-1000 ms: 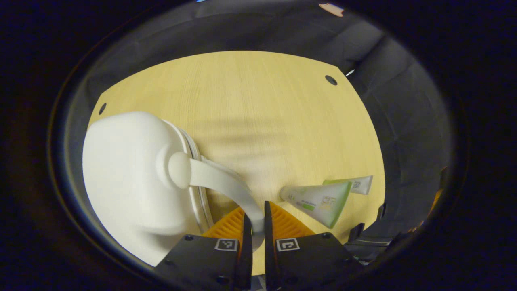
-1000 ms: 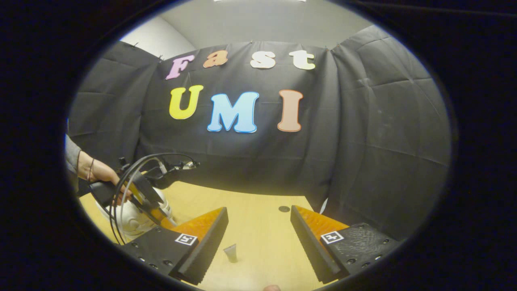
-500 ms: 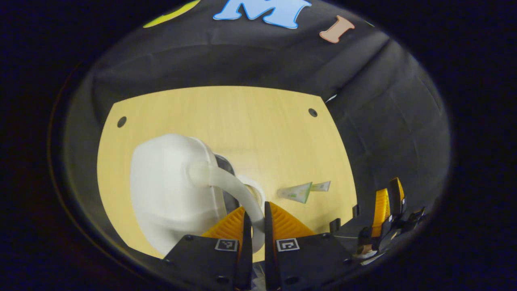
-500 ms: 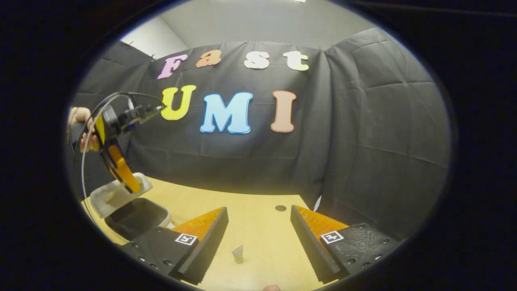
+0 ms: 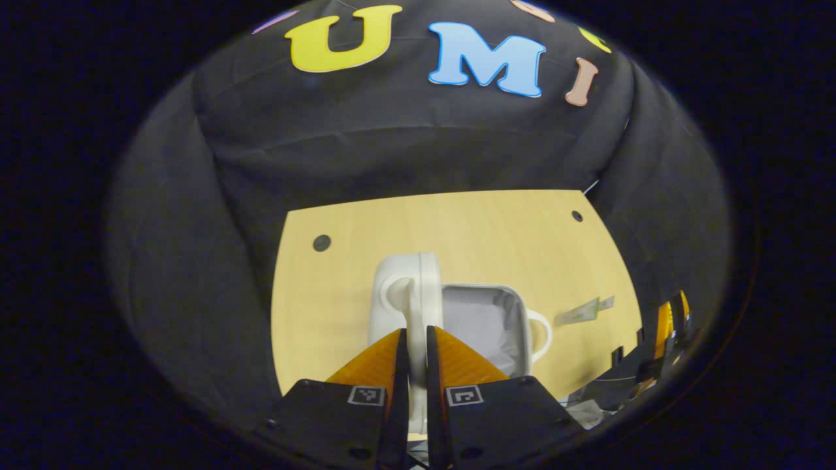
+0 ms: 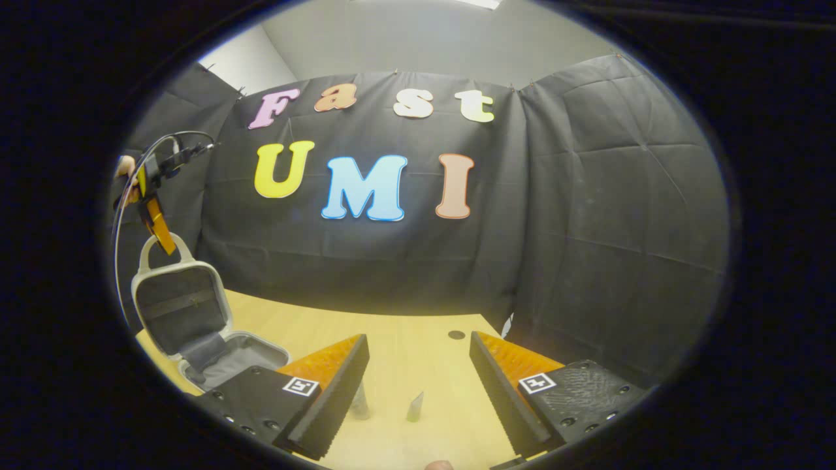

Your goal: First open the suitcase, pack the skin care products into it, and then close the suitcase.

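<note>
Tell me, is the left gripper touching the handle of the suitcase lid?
Touching. In the left gripper view, the left gripper has both fingers closed on the white lid handle, holding the suitcase open.

this is looking like a recording booth set up inside a plain room: black quilted cloth is hanging as walls on all sides, pinned along its top edge, and a pale grey painted wall and ceiling are showing above it. a light wooden tabletop with round dark holes is sitting inside the cloth enclosure.
</note>
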The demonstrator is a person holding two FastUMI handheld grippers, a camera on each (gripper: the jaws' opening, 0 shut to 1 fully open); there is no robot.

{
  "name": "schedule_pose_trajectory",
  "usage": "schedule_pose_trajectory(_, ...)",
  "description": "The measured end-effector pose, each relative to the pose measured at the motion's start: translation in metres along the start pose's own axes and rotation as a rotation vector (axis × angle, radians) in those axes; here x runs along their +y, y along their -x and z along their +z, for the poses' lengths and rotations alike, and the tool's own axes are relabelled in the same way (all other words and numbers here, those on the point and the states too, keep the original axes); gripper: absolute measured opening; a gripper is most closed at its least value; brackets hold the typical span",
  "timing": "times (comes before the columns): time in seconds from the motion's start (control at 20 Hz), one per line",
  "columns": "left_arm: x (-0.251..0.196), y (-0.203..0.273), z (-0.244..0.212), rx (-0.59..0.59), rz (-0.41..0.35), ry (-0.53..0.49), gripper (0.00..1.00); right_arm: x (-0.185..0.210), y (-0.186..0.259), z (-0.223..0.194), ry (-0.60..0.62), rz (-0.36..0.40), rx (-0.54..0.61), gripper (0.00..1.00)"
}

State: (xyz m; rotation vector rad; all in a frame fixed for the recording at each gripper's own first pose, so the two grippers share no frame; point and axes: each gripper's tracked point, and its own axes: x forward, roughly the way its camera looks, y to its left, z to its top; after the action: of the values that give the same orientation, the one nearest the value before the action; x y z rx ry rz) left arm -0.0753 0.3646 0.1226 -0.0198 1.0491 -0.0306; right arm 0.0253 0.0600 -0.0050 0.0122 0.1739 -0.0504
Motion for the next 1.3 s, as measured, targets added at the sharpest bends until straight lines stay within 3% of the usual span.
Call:
schedule_pose_trajectory(0.3,0.125,-0.059,-0.034,0.004,0.095,0.069,0.16,0.024,0.015,0.001,0.002,-0.028,0.027,0.95)
schedule_pose_trajectory(0.6,0.223,-0.151,-0.120,0.117,0.153,0.167,0.16,0.031,0.022,-0.011,-0.025,-0.072,0.088,0.94)
schedule_pose_trajectory(0.85,0.247,-0.207,-0.181,0.174,0.197,0.178,0.18,0.037,0.025,-0.015,0.011,-0.067,0.115,0.95)
schedule_pose_trajectory(1.0,0.253,-0.221,-0.187,0.117,0.234,0.151,0.22,0.035,0.028,-0.013,0.034,-0.072,0.108,0.95)
schedule_pose_trajectory(1.2,0.256,-0.212,-0.179,0.040,0.292,0.207,0.33,0.026,0.027,-0.015,0.023,-0.075,0.102,0.95)
schedule_pose_trajectory(1.3,0.259,-0.203,-0.169,-0.032,0.331,0.225,0.50,0.022,0.029,-0.016,0.009,-0.074,0.099,0.95)
